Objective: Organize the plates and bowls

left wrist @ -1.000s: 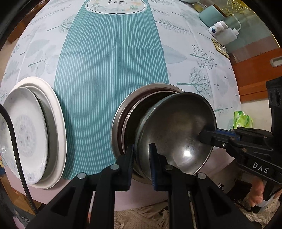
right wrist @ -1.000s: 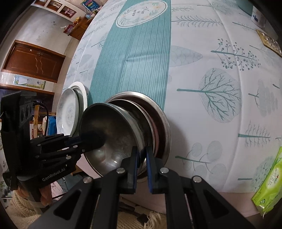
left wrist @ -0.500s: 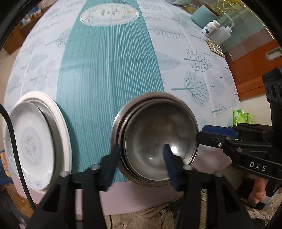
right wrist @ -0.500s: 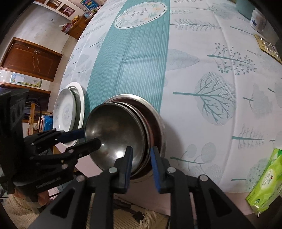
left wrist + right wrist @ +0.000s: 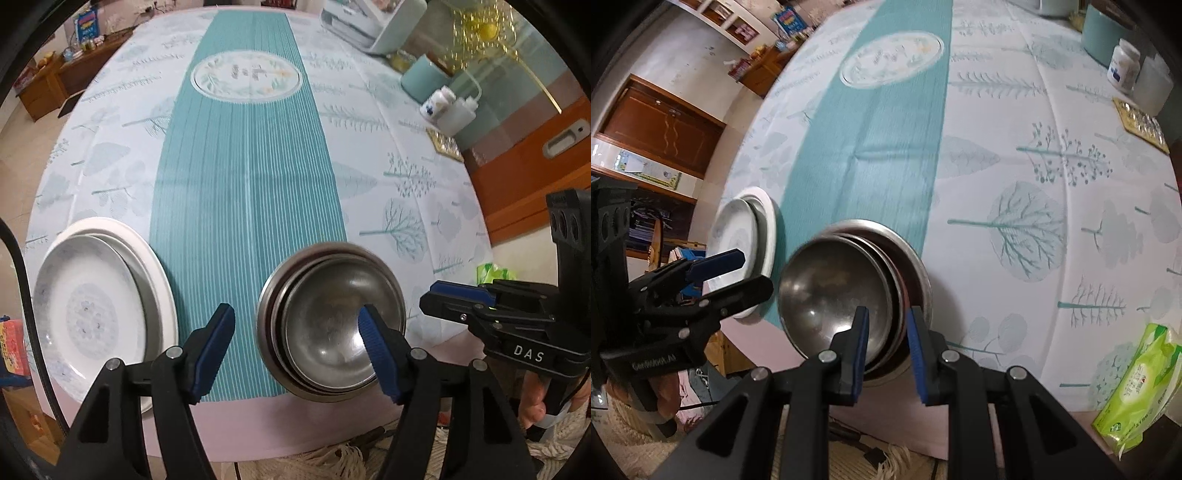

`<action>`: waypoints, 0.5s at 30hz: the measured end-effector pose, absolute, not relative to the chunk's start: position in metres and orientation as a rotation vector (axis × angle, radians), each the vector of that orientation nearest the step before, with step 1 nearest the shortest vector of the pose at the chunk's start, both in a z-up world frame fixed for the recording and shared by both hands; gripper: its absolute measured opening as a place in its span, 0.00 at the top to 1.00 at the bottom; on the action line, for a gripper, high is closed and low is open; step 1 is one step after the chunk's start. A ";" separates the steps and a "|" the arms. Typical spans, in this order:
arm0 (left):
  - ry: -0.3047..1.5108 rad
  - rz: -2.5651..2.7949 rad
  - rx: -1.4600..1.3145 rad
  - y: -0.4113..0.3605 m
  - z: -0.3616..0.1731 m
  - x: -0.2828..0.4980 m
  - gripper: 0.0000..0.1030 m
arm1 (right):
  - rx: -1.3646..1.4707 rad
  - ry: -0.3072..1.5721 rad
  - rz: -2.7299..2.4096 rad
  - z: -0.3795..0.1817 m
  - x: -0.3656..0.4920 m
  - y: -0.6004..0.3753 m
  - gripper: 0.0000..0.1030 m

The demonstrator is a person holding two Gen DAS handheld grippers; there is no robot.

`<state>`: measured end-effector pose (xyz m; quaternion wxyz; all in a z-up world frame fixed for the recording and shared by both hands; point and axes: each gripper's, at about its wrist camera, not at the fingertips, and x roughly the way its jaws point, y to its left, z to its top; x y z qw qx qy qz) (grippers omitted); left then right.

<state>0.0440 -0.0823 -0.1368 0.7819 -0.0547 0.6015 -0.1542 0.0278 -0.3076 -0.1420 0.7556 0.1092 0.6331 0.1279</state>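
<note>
A stack of steel bowls (image 5: 328, 325) sits nested at the table's near edge; it also shows in the right wrist view (image 5: 849, 291). A stack of white plates (image 5: 96, 314) lies to its left, also seen in the right wrist view (image 5: 742, 236). My left gripper (image 5: 295, 350) is open and empty, drawn back just before the bowls. My right gripper (image 5: 886, 339) is open and empty, its jaws standing near the bowls' near rim; it shows at the right in the left wrist view (image 5: 458, 295).
The table has a teal-striped leaf-print cloth (image 5: 243, 177). A green tissue pack (image 5: 1137, 384) lies at the near right edge. White bottles (image 5: 447, 107) and a teal container (image 5: 424, 79) stand at the far right. The table edge (image 5: 258, 428) runs just below the bowls.
Both grippers held the top steel bowl tilted above the stack. They set it down nested in the stack, opened, and drew back.
</note>
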 end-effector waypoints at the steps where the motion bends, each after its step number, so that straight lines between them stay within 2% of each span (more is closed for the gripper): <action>1: 1.282 -0.328 -0.121 -0.080 -0.132 0.044 0.32 | 0.237 1.357 0.288 -0.137 0.027 -0.307 0.79; 3: 1.244 -0.310 -0.119 -0.075 -0.124 0.042 0.28 | 0.229 1.317 0.298 -0.128 0.026 -0.306 0.77; 8: 1.166 -0.287 -0.117 -0.066 -0.108 0.042 0.23 | 0.185 1.213 0.311 -0.107 0.020 -0.304 0.63; 11: 1.164 -0.297 -0.126 -0.065 -0.110 0.042 0.23 | 0.168 1.192 0.317 -0.103 0.018 -0.301 0.59; 15: 1.196 -0.316 -0.147 -0.065 -0.124 0.043 0.23 | 0.158 1.196 0.320 -0.108 0.016 -0.300 0.59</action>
